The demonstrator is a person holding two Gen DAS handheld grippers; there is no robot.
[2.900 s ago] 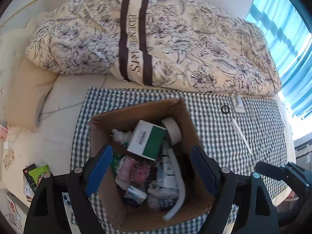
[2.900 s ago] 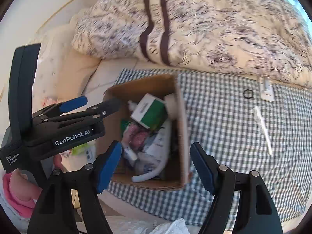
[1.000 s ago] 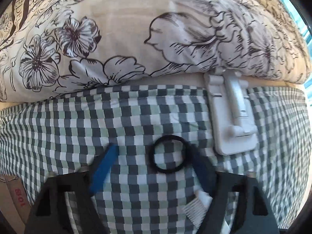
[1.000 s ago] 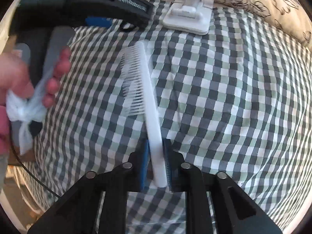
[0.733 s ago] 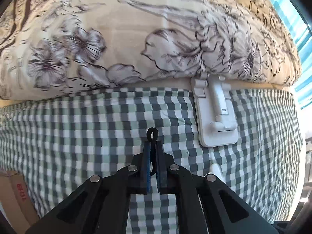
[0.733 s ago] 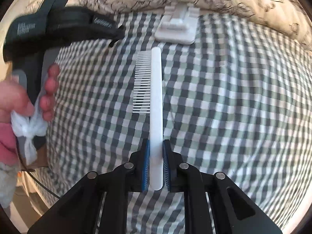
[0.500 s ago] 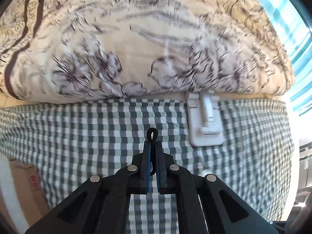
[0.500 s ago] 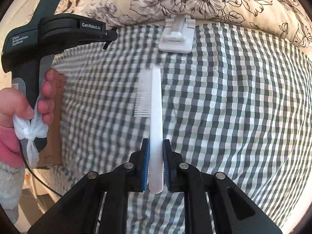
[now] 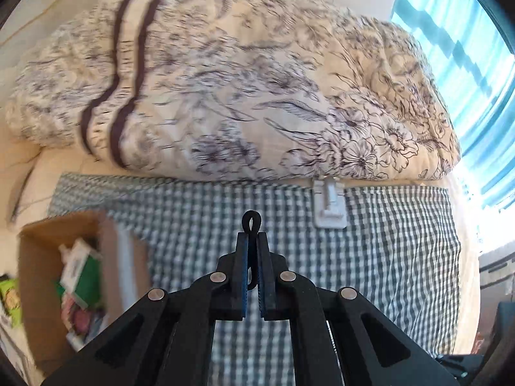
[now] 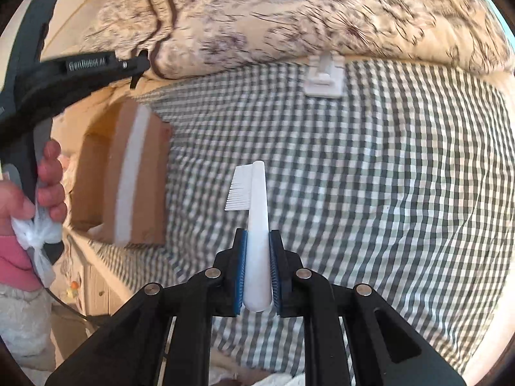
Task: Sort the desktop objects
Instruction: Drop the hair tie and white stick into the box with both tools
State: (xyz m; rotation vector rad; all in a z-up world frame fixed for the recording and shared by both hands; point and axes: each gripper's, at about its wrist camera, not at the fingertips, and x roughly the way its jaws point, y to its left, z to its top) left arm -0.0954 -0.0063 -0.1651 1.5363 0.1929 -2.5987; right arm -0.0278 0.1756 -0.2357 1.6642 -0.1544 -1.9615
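A: While the left tool (image 9: 252, 241) hung over the checked cloth (image 9: 402, 257) on the bed, what was in it?

B: A black hair tie (image 9: 251, 222), pinched flat btwn the pads, jaws nearly touching. Only the top loop poked out past the tips; a bit more showed lower in the gap, the rest was hidden.

A: And the right tool (image 10: 258, 241)?

B: Clamped on the handle of a white comb (image 10: 257, 225), held up off the cloth, teeth pointing left. The handle's lower end sat btwn the blue pads (image 10: 242, 270).

A: Where was the box?

B: The cardboard box (image 9: 35, 289) sat at the cloth's left end, well apart from both tools. It was blurred in both views. In the left wrist view it was partly cut by the frame edge; I made out a white-and-green carton (image 9: 80, 270) inside, other contents too smeared to name.

A: Anything else on the cloth?

B: A white plastic clip-like piece (image 9: 330, 207) at the far edge, its top tucked under the floral duvet (image 9: 241, 90). Couldn't tell what it was exactly.

A: Was the person seen?

B: Just a hand (image 10: 38, 193) in the right wrist view, gripping the left tool's handle w/ a wad of clear plastic (image 10: 37, 234) and a pink sleeve (image 10: 14, 267), cut off at the left edge.
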